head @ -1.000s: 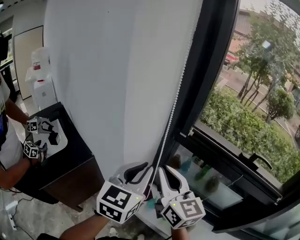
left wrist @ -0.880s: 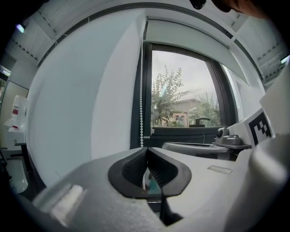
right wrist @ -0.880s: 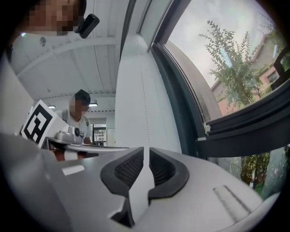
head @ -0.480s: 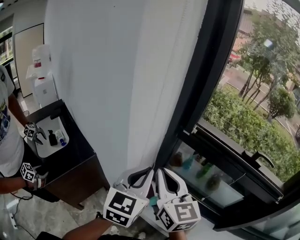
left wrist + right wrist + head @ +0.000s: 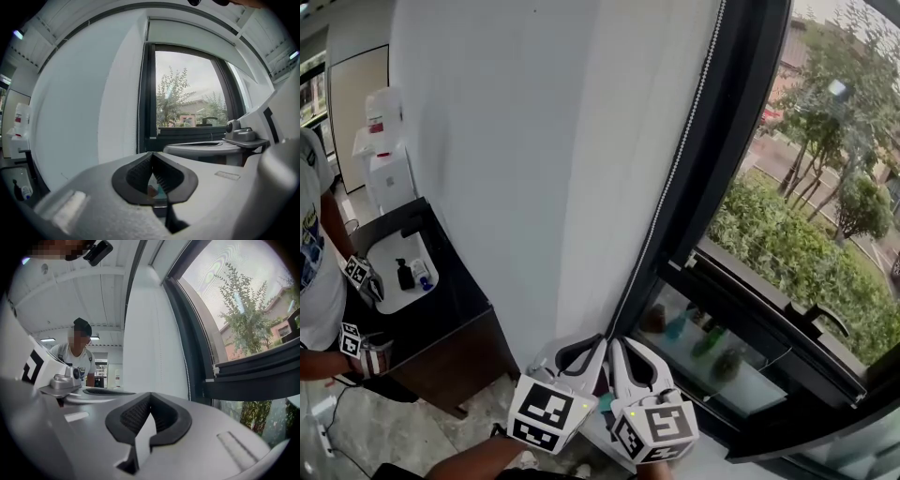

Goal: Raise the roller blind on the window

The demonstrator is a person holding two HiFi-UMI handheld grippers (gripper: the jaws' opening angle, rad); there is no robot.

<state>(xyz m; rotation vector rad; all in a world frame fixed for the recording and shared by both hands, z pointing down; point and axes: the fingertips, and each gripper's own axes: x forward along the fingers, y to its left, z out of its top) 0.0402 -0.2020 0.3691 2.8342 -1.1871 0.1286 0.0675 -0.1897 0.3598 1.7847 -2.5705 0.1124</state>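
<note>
While one bead chain hangs nearby, two grippers, left gripper closed empty, right gripper just closing together, empty

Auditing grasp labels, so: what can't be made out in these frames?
- Chain grip: in the head view the left gripper and right gripper cover the lower end of the bead chain. Both gripper views show jaws together, the right's having just closed further, with no beads visible between.
- Roller blind: seen only in the left gripper view; the head view's top edge cuts it off.
- Items behind the lower pane: head view, too blurred to name.
</note>
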